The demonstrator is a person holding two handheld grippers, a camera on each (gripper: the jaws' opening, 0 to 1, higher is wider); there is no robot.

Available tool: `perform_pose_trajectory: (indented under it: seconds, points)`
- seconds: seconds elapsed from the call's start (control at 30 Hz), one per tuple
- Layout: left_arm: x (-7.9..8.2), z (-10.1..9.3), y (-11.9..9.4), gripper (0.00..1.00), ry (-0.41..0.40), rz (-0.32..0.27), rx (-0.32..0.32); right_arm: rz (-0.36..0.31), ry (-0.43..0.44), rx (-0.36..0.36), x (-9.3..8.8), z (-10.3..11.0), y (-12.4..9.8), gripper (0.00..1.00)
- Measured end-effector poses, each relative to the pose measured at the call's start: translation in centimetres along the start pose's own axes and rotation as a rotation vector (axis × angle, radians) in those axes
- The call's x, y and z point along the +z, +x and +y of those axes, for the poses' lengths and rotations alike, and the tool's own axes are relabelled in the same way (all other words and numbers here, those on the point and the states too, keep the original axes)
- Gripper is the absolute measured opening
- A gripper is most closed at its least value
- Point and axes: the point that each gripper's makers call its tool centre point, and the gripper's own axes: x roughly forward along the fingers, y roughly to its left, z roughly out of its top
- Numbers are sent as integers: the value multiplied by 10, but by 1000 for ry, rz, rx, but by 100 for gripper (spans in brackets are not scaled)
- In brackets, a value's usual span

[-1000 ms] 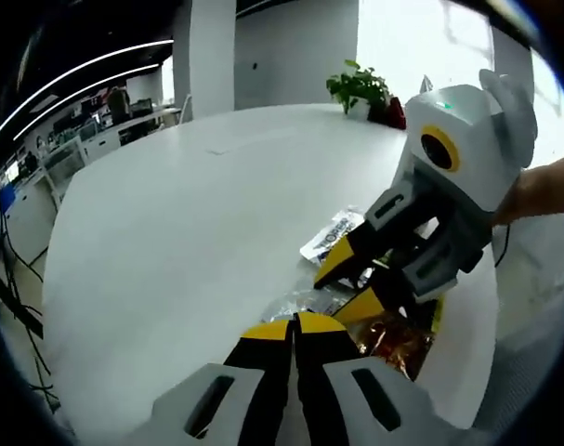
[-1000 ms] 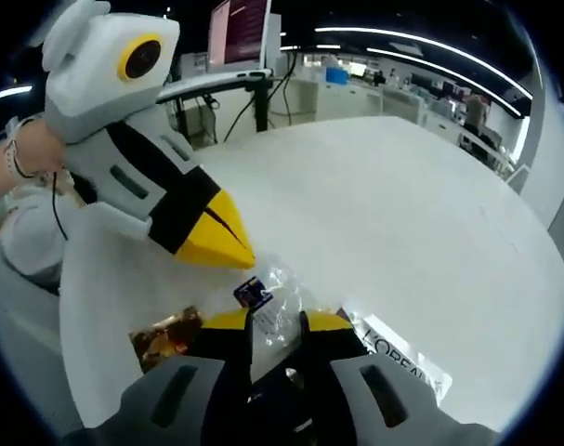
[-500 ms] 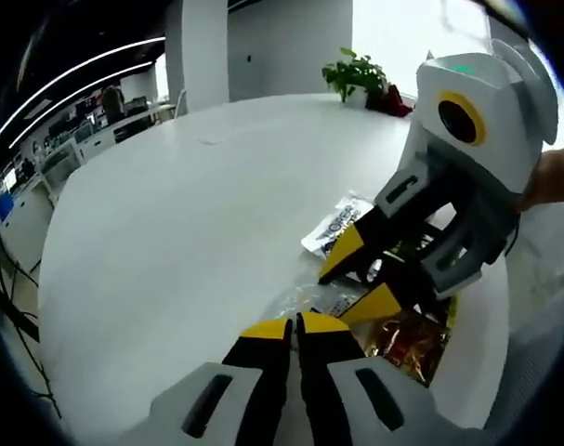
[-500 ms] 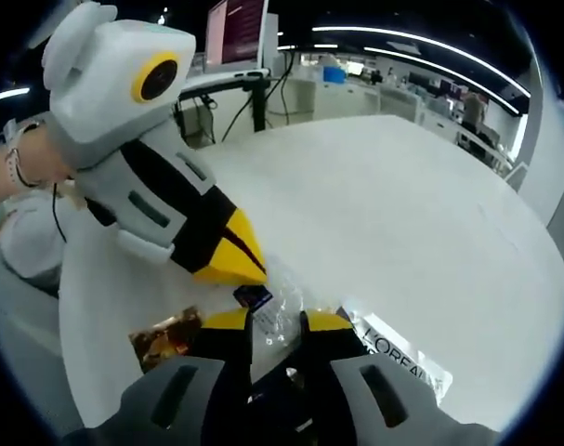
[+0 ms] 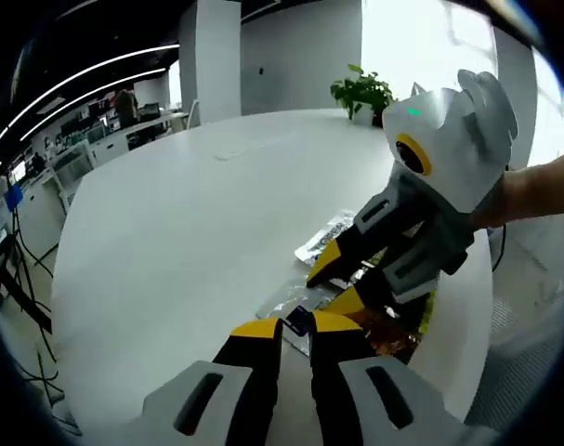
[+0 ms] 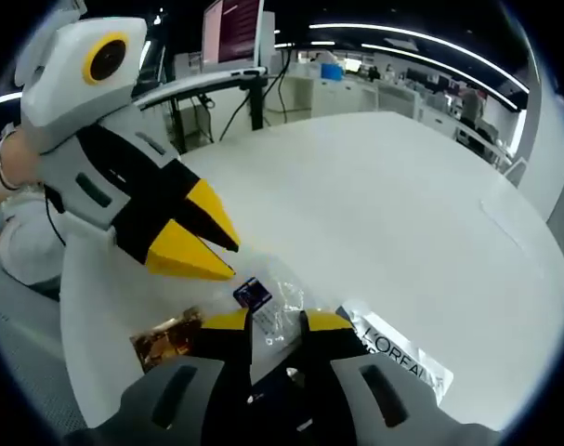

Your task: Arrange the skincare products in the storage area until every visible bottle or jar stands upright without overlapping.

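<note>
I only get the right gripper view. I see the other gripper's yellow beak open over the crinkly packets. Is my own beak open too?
Observer: Yes. The left gripper view shows the right gripper from the side, with its jaws apart at the clear packet.
Operator: Is there anything green over there?
Observer: Yes, a potted plant stands at the far edge of the table.
Operator: Who's holding my gripper?
Observer: A person's hand grips its back end.
</note>
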Motion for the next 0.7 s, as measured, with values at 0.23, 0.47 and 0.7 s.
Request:
perform_pose_trajectory:
  seconds: [0.23, 0.47, 0.7]
  points:
    - [3, -12, -12, 16, 7, -21, 1, -17, 10, -11, 7, 1, -8, 21]
    - [9, -17, -22, 15, -4, -48, -2, -50, -24, -35, 17, 0, -34, 21]
    - [13, -24, -35, 17, 2, -62, 7, -98, -45, -56, 28, 4, -65, 22]
